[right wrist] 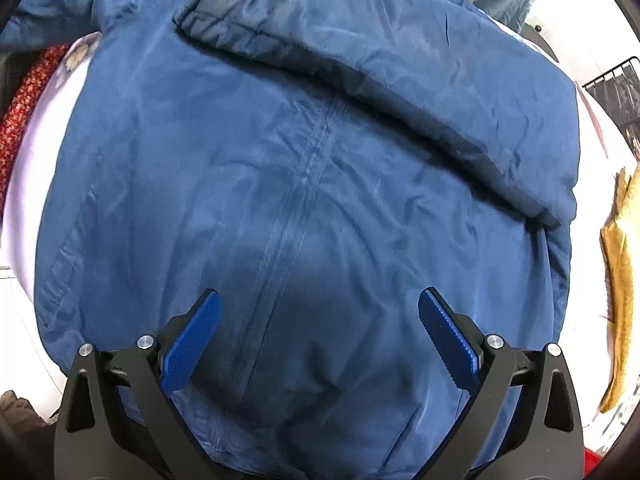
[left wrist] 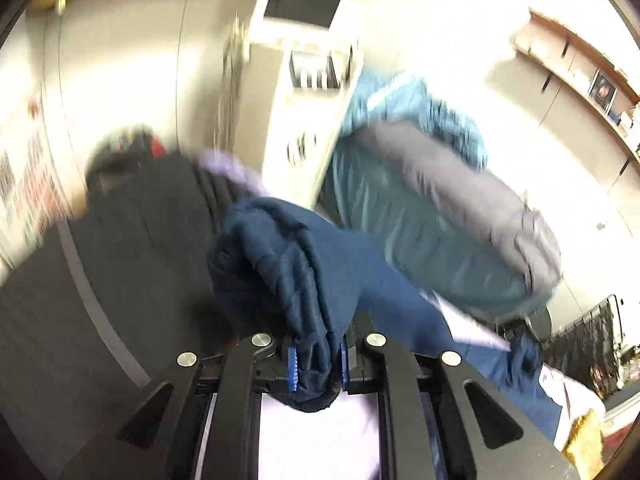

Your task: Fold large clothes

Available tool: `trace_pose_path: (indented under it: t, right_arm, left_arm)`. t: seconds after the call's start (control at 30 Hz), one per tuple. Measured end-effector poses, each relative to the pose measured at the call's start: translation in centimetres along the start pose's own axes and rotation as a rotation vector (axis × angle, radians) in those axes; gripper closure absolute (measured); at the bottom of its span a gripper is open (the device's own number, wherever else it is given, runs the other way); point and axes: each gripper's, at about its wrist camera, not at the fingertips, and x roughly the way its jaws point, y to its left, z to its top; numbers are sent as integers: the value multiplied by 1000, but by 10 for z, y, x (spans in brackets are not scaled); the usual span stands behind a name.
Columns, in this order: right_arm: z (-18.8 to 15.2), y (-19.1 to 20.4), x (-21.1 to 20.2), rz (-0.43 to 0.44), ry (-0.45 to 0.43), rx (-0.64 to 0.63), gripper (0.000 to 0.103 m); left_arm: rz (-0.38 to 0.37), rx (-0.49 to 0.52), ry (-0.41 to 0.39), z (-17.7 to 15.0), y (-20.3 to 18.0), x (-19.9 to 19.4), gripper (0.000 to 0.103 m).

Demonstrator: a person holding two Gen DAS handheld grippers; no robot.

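- The left tongs (left wrist: 316, 368) pinch a bunched fold of the blue jacket (right wrist: 280, 184), which lies spread, zipper up, on a white surface; the blurred left view suggests quick motion, so the thin cloth may slip out.
- A red knitted cloth (right wrist: 24, 120) lies at the jacket's left edge and could be dragged along.
- The right tongs (right wrist: 319, 340) hang wide above the jacket's middle, holding nothing, so nothing pins the jacket and it may shift.
- A yellow cloth (right wrist: 620, 280) lies just beside the right edge; a wide fold may catch it.
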Motion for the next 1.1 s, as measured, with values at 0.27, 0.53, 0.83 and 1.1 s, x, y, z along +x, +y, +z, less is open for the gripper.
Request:
trace_pose_path:
  t: [0.27,0.53,0.83,1.1]
  right_arm:
    - [16,-10,-11,41,-32,7,6]
    - [10,-31,-4,44,-12,40,6]
    - [14,-48,-2,58,-30,58,6]
    - [9,-60,-9,56,-58,118,6]
  left_arm:
    - [283,61,95,24,36,41,89]
    - [399,-56,234,-28,83,75,89]
    - [245,159,129,-11,-36,39,89]
    - [-206,482,90,-73,-273,-3,89]
